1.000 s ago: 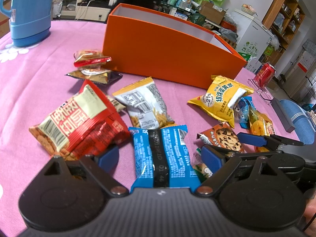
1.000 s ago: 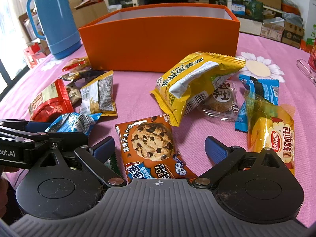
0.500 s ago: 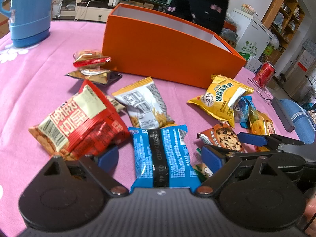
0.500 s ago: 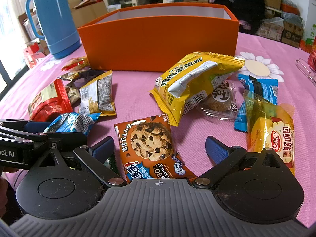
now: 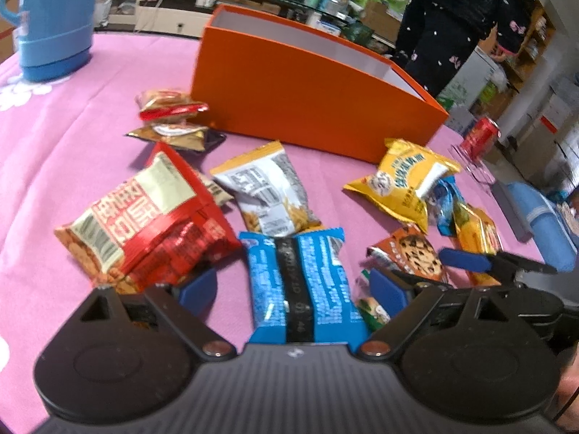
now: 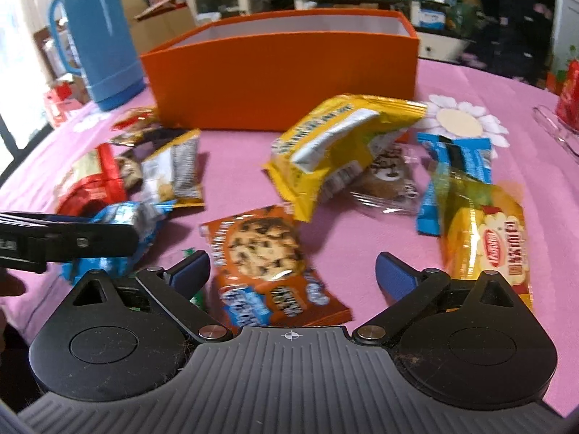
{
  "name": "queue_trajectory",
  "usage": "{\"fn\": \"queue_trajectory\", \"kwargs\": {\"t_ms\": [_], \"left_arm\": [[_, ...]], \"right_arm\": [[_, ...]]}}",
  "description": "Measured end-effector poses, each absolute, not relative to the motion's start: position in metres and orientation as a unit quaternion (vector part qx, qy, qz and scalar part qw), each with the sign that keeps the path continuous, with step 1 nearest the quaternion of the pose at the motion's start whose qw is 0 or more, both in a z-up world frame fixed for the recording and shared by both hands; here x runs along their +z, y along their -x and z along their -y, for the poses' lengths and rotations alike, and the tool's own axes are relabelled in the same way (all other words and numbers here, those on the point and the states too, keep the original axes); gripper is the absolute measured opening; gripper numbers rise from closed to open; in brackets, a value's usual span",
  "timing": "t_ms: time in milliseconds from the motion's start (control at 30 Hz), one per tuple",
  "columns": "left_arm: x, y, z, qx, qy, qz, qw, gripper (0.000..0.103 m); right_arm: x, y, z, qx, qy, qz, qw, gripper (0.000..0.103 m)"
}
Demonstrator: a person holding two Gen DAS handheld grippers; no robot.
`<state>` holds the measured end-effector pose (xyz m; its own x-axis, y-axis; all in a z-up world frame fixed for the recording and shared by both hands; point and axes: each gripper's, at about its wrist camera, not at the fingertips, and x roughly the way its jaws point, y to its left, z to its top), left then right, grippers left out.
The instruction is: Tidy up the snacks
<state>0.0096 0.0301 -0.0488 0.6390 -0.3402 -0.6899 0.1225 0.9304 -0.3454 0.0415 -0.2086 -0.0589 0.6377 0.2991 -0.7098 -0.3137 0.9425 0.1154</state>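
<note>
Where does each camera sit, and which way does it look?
Left wrist: on the left gripper, tilted down over the blue pack toward the orange box; its own open fingers show, and the right gripper at the right.
Right wrist: on the right gripper, tilted down over the cookie pack toward the box; its open fingers show, and the left gripper at the left.
Shared: box, flask, yellow bag, cookie pack, pink cloth.

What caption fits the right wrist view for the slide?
Open right gripper straddling a chocolate-chip cookie packet on the pink tablecloth, other snacks scattered before the orange box.
</note>
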Motion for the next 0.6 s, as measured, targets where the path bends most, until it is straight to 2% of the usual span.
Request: {"fn": "queue_trajectory", "kwargs": {"t_ms": [67,533,567,600], "left_arm": [[-0.050,-0.011,-0.023,-0.131,0.122,-0.404,0.897,0.090],[-0.050,-0.011,-0.017,-0.120,0.109,-0.402,0.901,0.090],[-0.050,-0.010,-0.016,-0.122,0.105,-0.401,0.902,0.085],[-0.050,-0.010,-0.014,-0.123,0.100,-0.399,0.903,0.069]], "right_arm": [[-0.059,-0.039,0.206,0.184,0.019,-0.388,0.903,0.081],[-0.058,-0.047,0.190,0.178,0.030,-0.392,0.902,0.078],[-0.058,-0.047,0.190,0.176,0.031,-0.391,0.903,0.076],[-0.059,-0.047,0.188,0.172,0.036,-0.388,0.905,0.069]]}}
